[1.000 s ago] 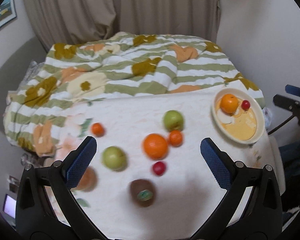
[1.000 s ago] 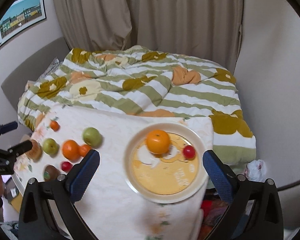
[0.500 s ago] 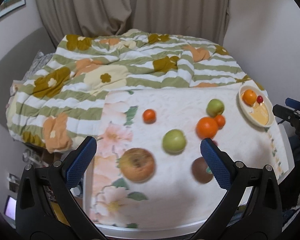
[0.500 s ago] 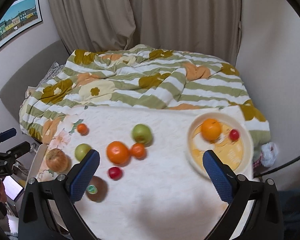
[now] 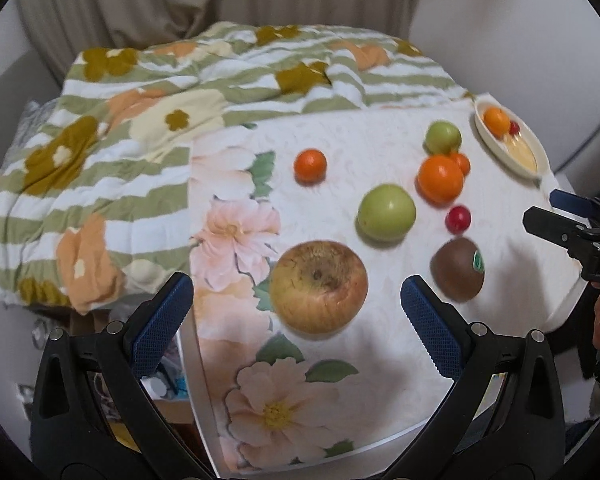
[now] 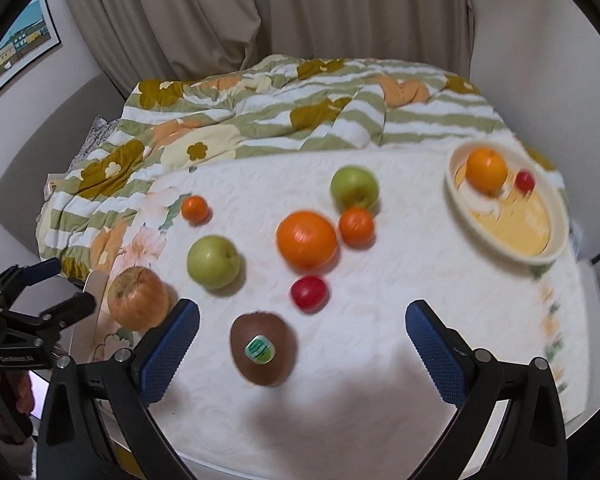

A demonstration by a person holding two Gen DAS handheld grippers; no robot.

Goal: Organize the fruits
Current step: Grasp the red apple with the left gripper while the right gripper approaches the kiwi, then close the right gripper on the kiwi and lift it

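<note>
Fruit lies scattered across a tabletop (image 6: 380, 380) covered in a white embossed cloth with a floral border, as two hand-held grippers hover above it, both with fingers spread wide and holding nothing.

The left gripper (image 5: 296, 316) frames a russet, yellow-brown apple (image 5: 319, 286), round and mottled, which sits between and just ahead of its blue, cross-hatched finger pads (image 5: 430, 330). To its right rests a brown kiwi (image 5: 458, 270) with a green sticker.

In the right wrist view, the right gripper (image 6: 302, 344) hangs over the same kiwi, which lies between its fingers, nearer the left one. Beyond it sit a small glossy red fruit (image 6: 309, 293), a large orange (image 6: 307, 238) touching a smaller orange fruit (image 6: 356, 227), two smooth green apples (image 6: 213, 261) (image 6: 355, 188) and a lone small orange fruit (image 6: 195, 209) near the floral border.

At the far right corner a cream shallow bowl (image 6: 548, 252) with a yellow centre holds one orange (image 6: 486, 171) and a small red fruit (image 6: 525, 181).

Behind the tabletop, a rumpled green-striped quilt (image 6: 260, 116) with flower prints covers a bed.
</note>
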